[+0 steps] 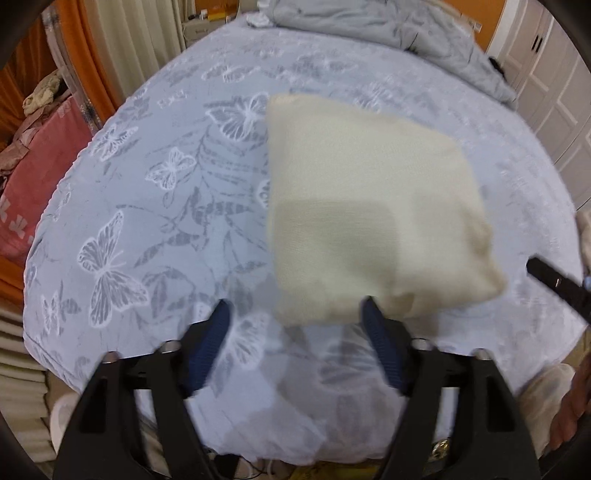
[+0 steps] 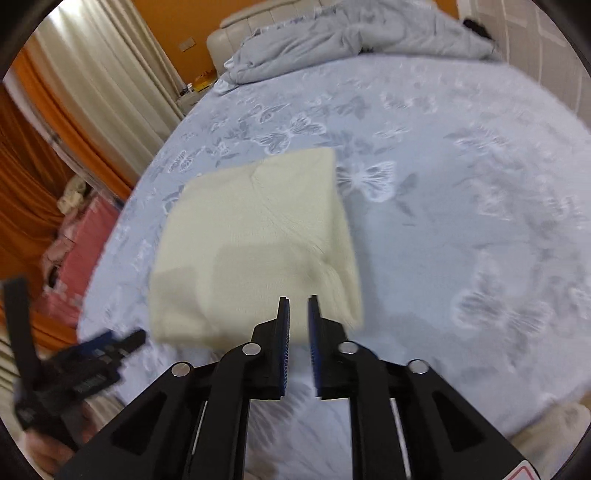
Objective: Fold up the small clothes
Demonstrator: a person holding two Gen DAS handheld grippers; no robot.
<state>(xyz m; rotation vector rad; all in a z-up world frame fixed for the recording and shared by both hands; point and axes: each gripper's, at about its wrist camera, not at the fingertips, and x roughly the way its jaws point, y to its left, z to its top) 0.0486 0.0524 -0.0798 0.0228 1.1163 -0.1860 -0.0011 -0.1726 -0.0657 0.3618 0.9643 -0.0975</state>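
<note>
A cream knitted garment (image 1: 369, 206) lies folded into a rough square on the blue butterfly bed sheet (image 1: 155, 192). My left gripper (image 1: 297, 308) is open and empty, just short of the garment's near edge. In the right wrist view the same garment (image 2: 255, 240) lies ahead and to the left. My right gripper (image 2: 298, 301) is open by a narrow gap and empty, its tips over the garment's near right corner. The right gripper shows at the right edge of the left wrist view (image 1: 554, 284). The left gripper shows at the lower left of the right wrist view (image 2: 92, 354).
A crumpled grey duvet (image 1: 388, 33) is heaped at the far end of the bed, before a padded headboard (image 2: 258, 26). A pink blanket (image 1: 33, 177) and orange curtains (image 2: 33, 158) stand left of the bed. White wardrobe doors (image 1: 554, 96) are at the right.
</note>
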